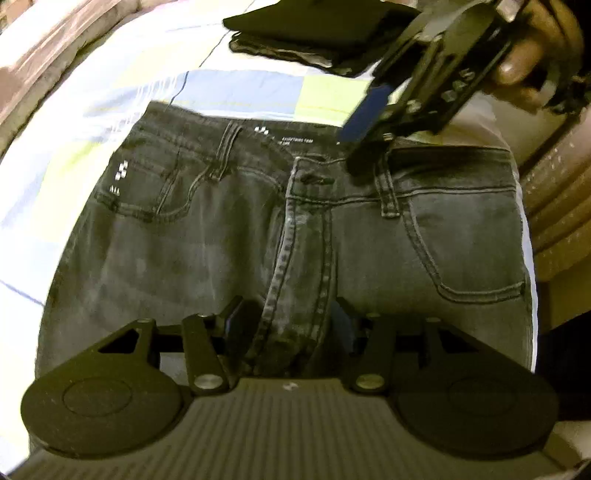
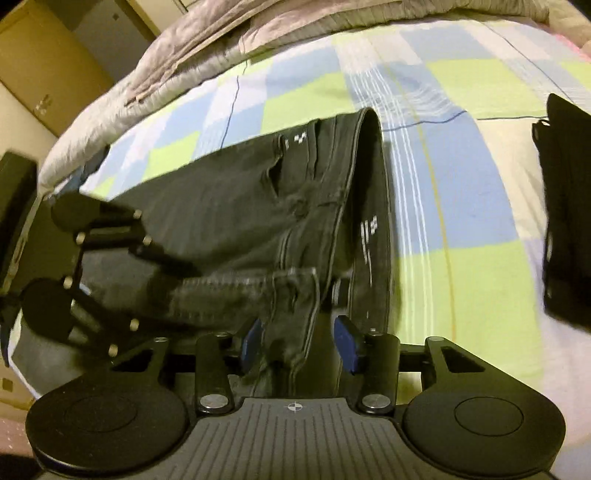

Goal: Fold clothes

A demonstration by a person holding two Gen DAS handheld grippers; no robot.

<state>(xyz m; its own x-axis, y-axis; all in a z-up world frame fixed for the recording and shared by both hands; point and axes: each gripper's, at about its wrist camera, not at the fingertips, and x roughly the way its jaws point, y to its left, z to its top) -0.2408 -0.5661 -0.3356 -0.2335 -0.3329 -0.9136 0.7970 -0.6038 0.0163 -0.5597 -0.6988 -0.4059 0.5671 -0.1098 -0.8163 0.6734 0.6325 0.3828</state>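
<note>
Left tongs pinching the jeans at the crotch; right tongs straddling the waistband, spread, risking slipping mid-fold.

A checked bedsheet carries grey jeans and folded black clothes.

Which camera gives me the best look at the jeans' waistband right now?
The left wrist view: the jeans lie spread flat, showing waistband, fly and both front pockets, with the right tongs at the waistband. The right wrist view shows the waistband edge-on, bunched between its own pads.
</note>
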